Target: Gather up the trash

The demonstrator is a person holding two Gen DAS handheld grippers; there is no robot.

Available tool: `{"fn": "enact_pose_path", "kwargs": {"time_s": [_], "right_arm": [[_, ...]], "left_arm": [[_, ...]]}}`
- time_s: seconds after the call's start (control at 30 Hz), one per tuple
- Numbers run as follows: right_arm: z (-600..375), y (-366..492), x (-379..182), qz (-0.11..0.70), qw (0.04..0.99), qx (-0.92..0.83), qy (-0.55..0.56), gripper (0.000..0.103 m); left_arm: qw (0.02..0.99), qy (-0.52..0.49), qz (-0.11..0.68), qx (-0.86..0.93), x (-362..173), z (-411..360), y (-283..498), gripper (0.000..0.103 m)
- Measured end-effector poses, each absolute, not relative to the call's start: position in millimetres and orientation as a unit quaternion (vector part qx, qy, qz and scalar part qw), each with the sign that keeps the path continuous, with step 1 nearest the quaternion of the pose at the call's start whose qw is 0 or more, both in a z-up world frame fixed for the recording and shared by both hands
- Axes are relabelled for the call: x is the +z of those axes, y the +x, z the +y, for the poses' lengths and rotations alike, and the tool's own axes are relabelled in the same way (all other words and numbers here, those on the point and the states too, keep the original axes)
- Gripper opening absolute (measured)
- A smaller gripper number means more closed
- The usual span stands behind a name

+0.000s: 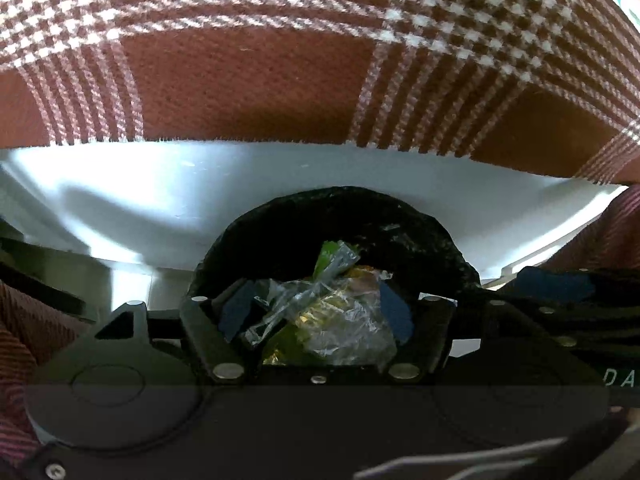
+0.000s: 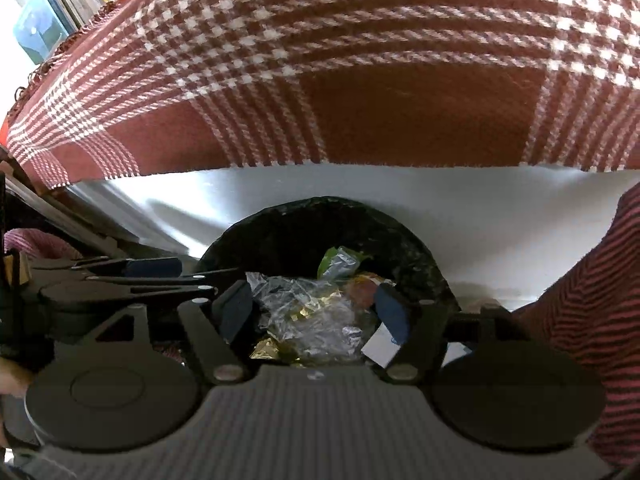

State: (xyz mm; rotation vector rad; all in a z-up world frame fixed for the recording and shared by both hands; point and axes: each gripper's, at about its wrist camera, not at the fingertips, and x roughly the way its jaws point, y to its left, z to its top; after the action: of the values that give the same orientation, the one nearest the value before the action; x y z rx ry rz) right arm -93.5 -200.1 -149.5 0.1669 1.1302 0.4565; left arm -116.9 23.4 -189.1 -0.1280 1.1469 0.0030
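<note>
A bin lined with a black bag stands below both grippers, against a white panel. Inside it lies a heap of trash: crumpled clear plastic, gold foil and a green wrapper. My left gripper hangs over the bin's mouth with its blue pads apart, and nothing is pressed between them. My right gripper hangs over the same opening, open too, with the trash lying loose below. A small white slip sits by its right finger. Each gripper shows at the edge of the other's view.
A red and white plaid cloth covers the surface above the white panel. Books stand at the far upper left. A person's red striped sleeve is at the right.
</note>
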Motion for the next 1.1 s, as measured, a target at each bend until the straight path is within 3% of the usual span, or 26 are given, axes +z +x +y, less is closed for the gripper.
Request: {"fn": "enact_pose_path", "kwargs": {"time_s": [0.37, 1.1], "right_arm": [[-201.3, -93.3, -148.7, 0.53, 0.82, 0.205, 0.072, 0.088], [-196.4, -94.6, -151.2, 0.533, 0.818, 0.205, 0.067, 0.088]], "left_arm": [[0.832, -0.058, 0.551, 0.013, -193.5, 22.9, -116.2, 0.078], [0.827, -0.065, 0.558, 0.015, -199.2, 26.7, -114.7, 0.08]]}}
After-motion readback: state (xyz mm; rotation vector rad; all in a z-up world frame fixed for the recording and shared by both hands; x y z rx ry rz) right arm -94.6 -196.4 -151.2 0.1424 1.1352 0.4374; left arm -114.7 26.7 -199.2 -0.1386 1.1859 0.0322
